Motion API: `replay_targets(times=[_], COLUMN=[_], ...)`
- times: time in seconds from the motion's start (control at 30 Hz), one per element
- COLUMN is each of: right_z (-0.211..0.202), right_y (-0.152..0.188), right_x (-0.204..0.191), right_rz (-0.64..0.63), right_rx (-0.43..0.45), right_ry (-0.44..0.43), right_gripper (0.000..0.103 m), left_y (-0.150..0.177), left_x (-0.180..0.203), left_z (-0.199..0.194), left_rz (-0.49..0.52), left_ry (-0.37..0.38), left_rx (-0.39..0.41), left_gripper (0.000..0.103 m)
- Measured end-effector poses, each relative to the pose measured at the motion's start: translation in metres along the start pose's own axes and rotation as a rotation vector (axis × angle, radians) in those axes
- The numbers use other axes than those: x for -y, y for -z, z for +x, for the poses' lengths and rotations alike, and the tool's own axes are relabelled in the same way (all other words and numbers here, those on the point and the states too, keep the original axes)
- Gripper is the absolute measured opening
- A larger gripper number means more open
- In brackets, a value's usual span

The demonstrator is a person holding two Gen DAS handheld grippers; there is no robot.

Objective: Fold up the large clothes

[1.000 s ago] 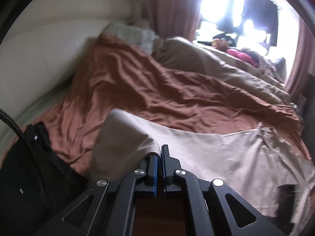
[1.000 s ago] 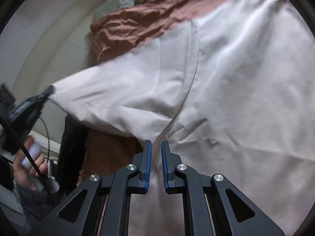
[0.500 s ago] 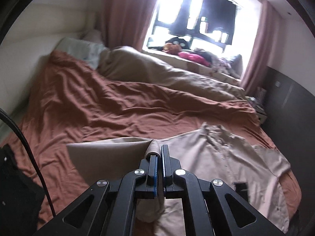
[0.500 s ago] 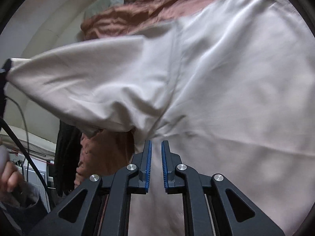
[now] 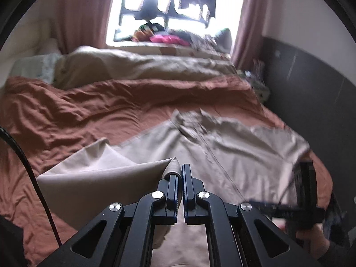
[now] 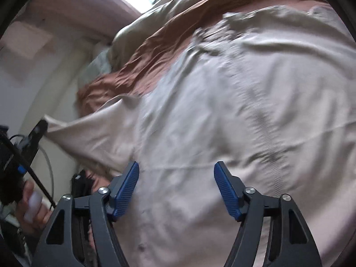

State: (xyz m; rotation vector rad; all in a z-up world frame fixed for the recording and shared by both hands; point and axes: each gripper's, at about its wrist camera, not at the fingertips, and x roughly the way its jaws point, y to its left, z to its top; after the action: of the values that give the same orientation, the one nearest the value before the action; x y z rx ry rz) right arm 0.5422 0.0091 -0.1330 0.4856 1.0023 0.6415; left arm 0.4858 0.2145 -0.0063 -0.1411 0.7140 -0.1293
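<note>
My left gripper [image 5: 179, 175] is clamped on a sleeve edge of the beige shirt [image 5: 240, 153], fabric pinched between the pads and lifted off the bed. My right gripper [image 6: 176, 175] has just been opening; its jaws stand wide apart over the shirt body, nothing between the blue pads [image 6: 124, 191]. The shirt lies spread on the rust-brown sheet [image 5: 89, 111]. Further back is a beige duvet [image 5: 144, 66], then a bright window [image 5: 169, 6].
</note>
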Motion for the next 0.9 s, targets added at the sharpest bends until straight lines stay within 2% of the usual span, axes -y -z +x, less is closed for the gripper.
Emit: replay_targets(times=[0.13, 0.2, 0.33, 0.37, 0.43, 0.47, 0.6, 0.73, 0.9], right_z=[0.004, 0.006, 0.005, 0.005, -0.007, -0.02, -0.03, -0.02, -0.002], right_y=[-0.016, -0.015, -0.017, -0.02, -0.022, -0.02, -0.014, -0.003, 0.008], right_x=[0.02, 0.024, 0.022, 0.022, 0.021, 0.024, 0.018, -0.006, -0.042], right_rz=[0.05, 0.064, 0.086, 0.084, 0.083, 0.079, -0.008, -0.157, -0.352], right_rx=[0.033, 0.035, 0.033, 0.036, 0.039, 0.04, 0.058, 0.016, -0.039], right_ry=[0.017, 0.035, -0.009, -0.012, -0.031, -0.037, -0.046, -0.065, -0.059], right_gripper=[0.068, 0.068, 0.068, 0.068, 0.068, 0.068, 0.068, 0.068, 0.068], left_y=[0.014, 0.022, 0.033, 0.036, 0.039, 0.041, 0.046, 0.058, 0.087], left_x=[0.026, 0.033, 0.038, 0.039, 0.037, 0.035, 0.017, -0.014, -0.051], left_z=[0.044, 0.064, 0.077, 0.075, 0.065, 0.058, 0.025, 0.003, -0.014], left_rz=[-0.007, -0.026, -0.081, -0.087, -0.105, -0.114, -0.131, -0.15, -0.231], left_ry=[0.048, 0.073, 0.115, 0.107, 0.097, 0.09, 0.012, -0.167, -0.298], left_rx=[-0.116, -0.185, -0.275, -0.283, -0.272, -0.25, -0.197, -0.181, -0.147], left_gripper=[0.004, 0.008, 0.01, 0.022, 0.076, 0.082, 0.084, 0.084, 0.083])
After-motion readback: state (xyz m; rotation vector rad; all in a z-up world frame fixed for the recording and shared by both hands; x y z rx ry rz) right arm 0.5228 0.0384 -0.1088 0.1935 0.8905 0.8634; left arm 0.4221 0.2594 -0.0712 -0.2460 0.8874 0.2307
